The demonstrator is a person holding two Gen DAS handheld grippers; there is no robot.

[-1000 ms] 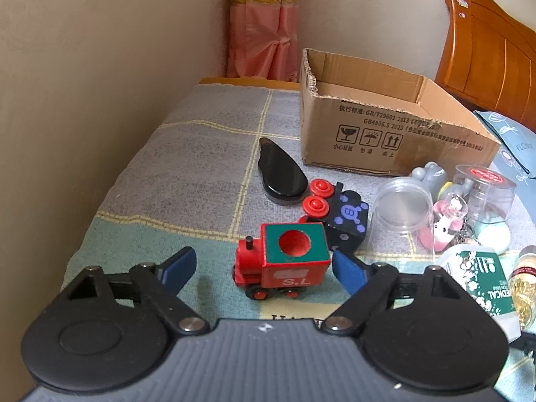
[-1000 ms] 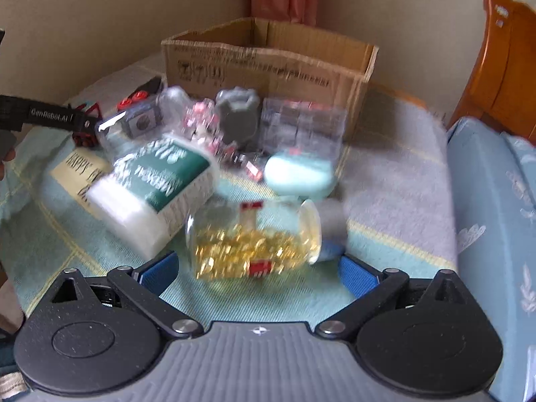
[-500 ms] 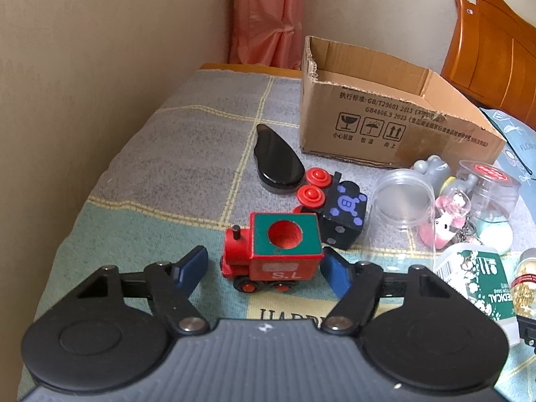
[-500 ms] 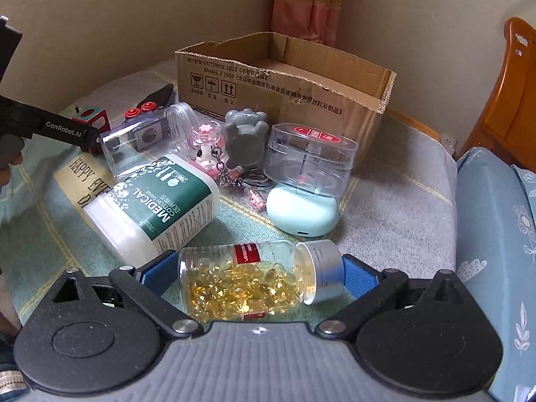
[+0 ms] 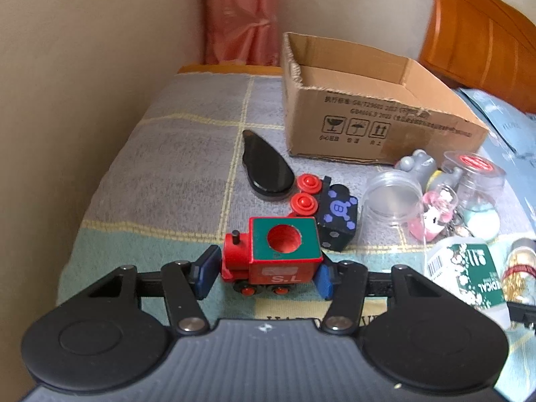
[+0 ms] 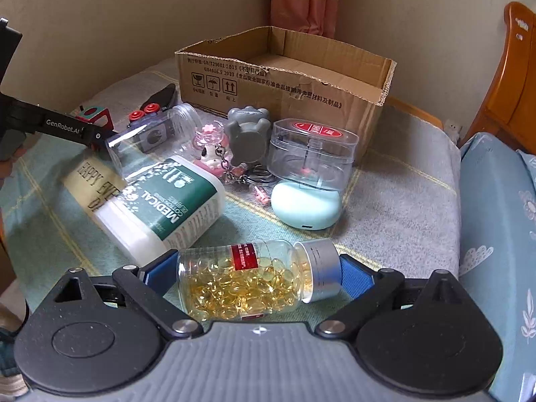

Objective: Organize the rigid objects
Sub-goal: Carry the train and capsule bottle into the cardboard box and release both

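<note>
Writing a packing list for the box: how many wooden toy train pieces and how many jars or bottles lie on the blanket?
Wooden train pieces: 2 (red engine with green roof, black wagon with red wheels)
Jars and bottles: 3 (clear empty jar, white green-labelled jar, clear capsule bottle)
Total: 5

trains 2 (image 5: 271, 254) | boxes 1 (image 5: 375, 127) | jars 3 (image 6: 157, 207) | keychains 2 (image 6: 209, 154)

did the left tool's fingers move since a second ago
Yes. The left tool has just been closing: both blue fingers came inward against the red toy train, which stays beside the black block.
</note>
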